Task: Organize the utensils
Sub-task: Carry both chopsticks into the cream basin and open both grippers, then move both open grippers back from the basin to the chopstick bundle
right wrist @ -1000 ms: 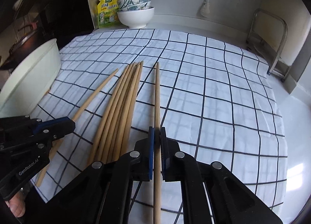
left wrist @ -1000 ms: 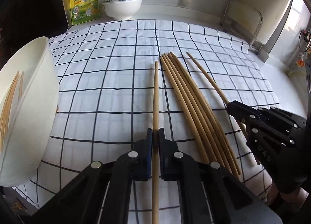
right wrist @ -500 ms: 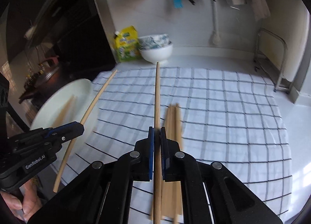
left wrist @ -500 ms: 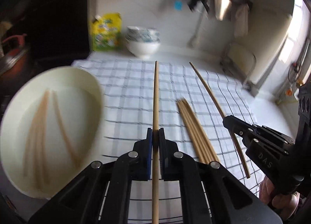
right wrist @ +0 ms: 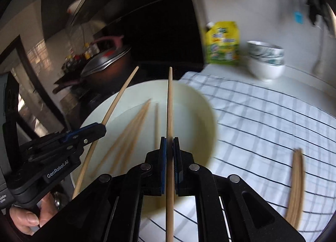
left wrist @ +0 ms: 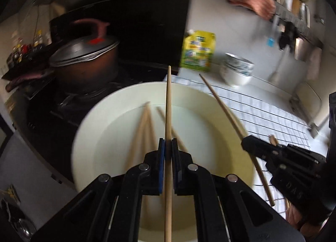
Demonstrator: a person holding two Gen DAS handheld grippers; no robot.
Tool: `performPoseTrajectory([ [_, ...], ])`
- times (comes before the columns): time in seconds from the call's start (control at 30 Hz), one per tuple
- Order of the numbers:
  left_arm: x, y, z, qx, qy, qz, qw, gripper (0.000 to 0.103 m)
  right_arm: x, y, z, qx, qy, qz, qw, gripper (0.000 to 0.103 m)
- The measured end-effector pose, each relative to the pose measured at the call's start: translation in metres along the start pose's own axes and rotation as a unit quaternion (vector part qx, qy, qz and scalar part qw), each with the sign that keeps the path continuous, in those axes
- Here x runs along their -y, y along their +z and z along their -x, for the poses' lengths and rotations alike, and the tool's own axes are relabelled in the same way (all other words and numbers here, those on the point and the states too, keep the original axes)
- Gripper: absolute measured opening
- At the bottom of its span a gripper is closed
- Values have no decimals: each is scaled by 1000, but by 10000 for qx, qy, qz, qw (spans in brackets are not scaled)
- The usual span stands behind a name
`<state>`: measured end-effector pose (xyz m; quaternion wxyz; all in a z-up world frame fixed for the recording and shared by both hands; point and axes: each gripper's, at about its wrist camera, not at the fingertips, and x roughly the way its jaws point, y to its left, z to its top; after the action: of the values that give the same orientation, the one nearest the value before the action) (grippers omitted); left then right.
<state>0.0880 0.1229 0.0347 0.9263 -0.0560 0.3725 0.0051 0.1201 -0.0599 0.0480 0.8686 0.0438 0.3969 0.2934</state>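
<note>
Cream-white, the wide basin [left wrist: 88, 120] already holds several chopsticks. Above it, the left gripper [left wrist: 167, 153] pinches one bamboo chopstick [left wrist: 168, 103] mid-shaft; the right gripper [right wrist: 169, 153] clamps another [right wrist: 169, 103]. Light, stiff and smooth, such sticks probably grip best near their middle.

A pale countertop [right wrist: 310, 78] carries a black-checked white cloth [right wrist: 262, 120]. On the cloth, near right, lies a bundle of chopsticks [right wrist: 296, 187] (blurred). Far back stand stacked bowls [right wrist: 265, 61] beside a yellow-green pouch [right wrist: 222, 44].
</note>
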Motion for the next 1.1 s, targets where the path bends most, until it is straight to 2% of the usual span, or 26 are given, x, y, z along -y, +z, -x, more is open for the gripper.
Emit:
performPoseTrajectory([
  [0.2, -24, 2, -26, -210, 12, 100, 9997, 7, -22, 9, -43, -376, -19, 78, 9993, 6],
  [0.53, -31, -5, -53, -544, -6, 124, 9984, 7, -13, 8, -69, -642, -167, -58, 9978, 6],
  [0.6, -35, -7, -52, -550, 44, 159, 9984, 17, -14, 8, -69, -657, -186, -34, 9977, 6],
  [0.67, -39, -8, -49, -488, 85, 210, 9985, 38, -15, 8, -67, -619, -231, 2, 9978, 7],
  [0.73, -44, -9, -45, -420, 126, 275, 9987, 51, -15, 6, -64, -590, -255, 9, 9979, 7],
  [1.1, -42, -18, -27, -325, 100, 388, 9987, 55, -19, 1, -38, -382, -240, 49, 9990, 12],
])
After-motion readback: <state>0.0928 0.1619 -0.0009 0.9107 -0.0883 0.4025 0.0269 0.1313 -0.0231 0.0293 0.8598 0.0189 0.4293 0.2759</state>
